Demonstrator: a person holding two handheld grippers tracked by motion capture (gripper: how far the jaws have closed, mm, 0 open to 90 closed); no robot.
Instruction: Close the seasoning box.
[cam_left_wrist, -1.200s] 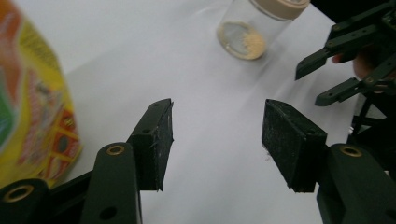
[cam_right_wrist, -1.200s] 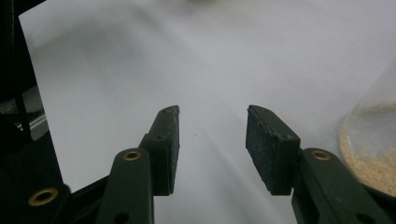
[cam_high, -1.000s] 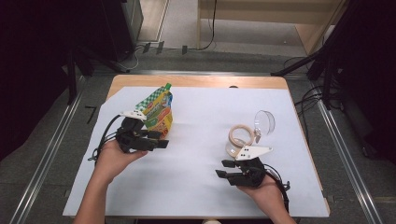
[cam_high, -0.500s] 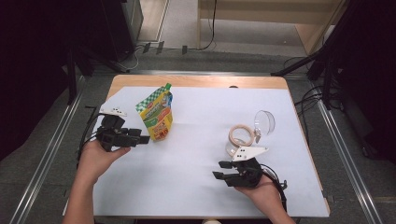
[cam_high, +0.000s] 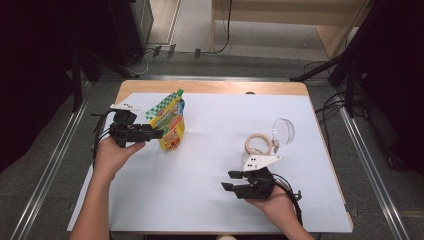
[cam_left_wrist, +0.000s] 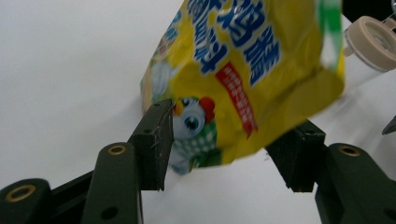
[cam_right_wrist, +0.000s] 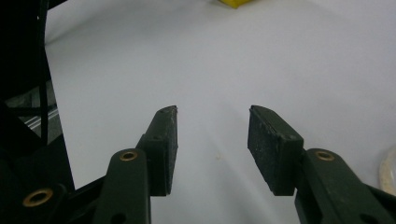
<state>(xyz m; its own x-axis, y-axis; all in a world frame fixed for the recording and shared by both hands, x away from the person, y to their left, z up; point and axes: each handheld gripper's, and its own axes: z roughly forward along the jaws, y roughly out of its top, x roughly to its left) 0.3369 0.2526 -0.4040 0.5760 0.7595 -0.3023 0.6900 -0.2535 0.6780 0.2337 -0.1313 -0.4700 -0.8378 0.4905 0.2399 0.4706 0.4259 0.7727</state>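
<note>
A yellow and green snack pouch (cam_high: 170, 122) stands upright on the white table cover, left of the middle. My left gripper (cam_high: 156, 134) reaches it from the left at its lower edge. In the left gripper view, the pouch (cam_left_wrist: 252, 70) has its bottom corner between the jaws of my left gripper (cam_left_wrist: 233, 135). The jaws stand apart and I see no squeeze on the pouch. My right gripper (cam_high: 231, 181) rests near the front right, open and empty. The right gripper view has only white cover between the jaws of that gripper (cam_right_wrist: 212, 135).
A clear jar with a beige ring (cam_high: 258, 145) and a clear glass lid (cam_high: 282, 131) sit just behind my right gripper. The beige ring (cam_left_wrist: 373, 39) is also in the left gripper view. The white cover (cam_high: 215, 210) spans the wooden table (cam_high: 210, 87). Cables lie on the floor behind.
My left gripper drew back to the left, off the pouch's front, and now meets its lower left edge. The pouch stands a little more upright. The right gripper has not moved.
</note>
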